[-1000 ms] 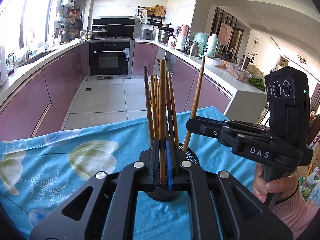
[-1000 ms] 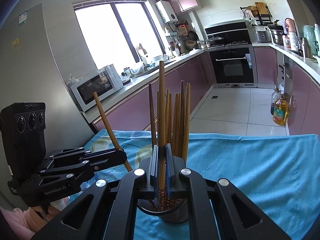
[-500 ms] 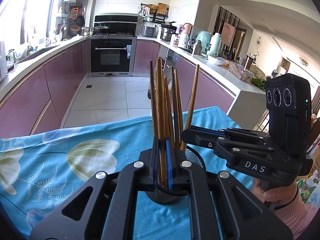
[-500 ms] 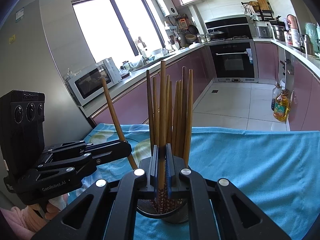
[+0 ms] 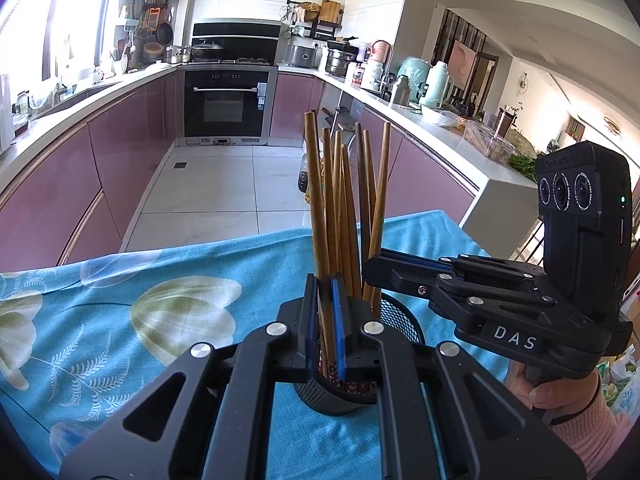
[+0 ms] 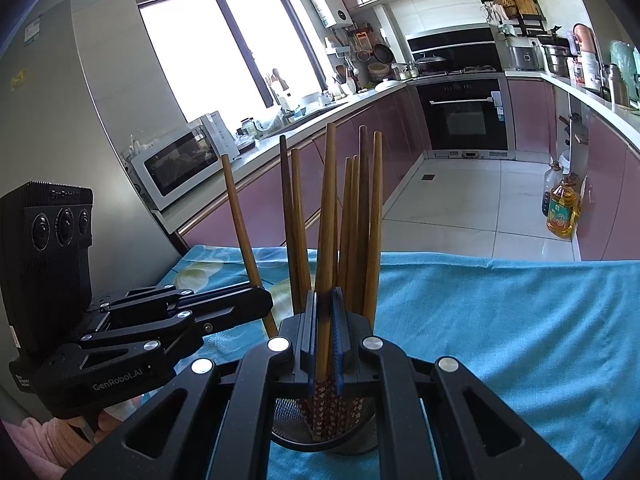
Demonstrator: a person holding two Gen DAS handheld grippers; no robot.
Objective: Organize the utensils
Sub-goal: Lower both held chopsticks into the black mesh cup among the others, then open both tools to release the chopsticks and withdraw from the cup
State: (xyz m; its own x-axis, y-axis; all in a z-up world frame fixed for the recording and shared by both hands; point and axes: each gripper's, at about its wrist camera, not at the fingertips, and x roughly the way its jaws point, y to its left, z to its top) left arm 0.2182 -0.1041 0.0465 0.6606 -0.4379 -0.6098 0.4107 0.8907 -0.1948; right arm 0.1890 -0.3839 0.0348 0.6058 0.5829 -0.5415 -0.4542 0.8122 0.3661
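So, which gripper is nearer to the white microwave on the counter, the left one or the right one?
Left. The left gripper is on the microwave's side of the mesh holder; the right gripper is beside it, on the side away from the microwave.

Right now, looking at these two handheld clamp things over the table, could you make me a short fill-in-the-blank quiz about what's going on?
1. Each gripper, the left gripper and the right gripper, is shut on one wooden ____.
2. The other chopsticks stand upright in a black mesh ____.
3. The holder rests on a cloth whose main colour is ____.

Missing words: chopstick; holder; blue
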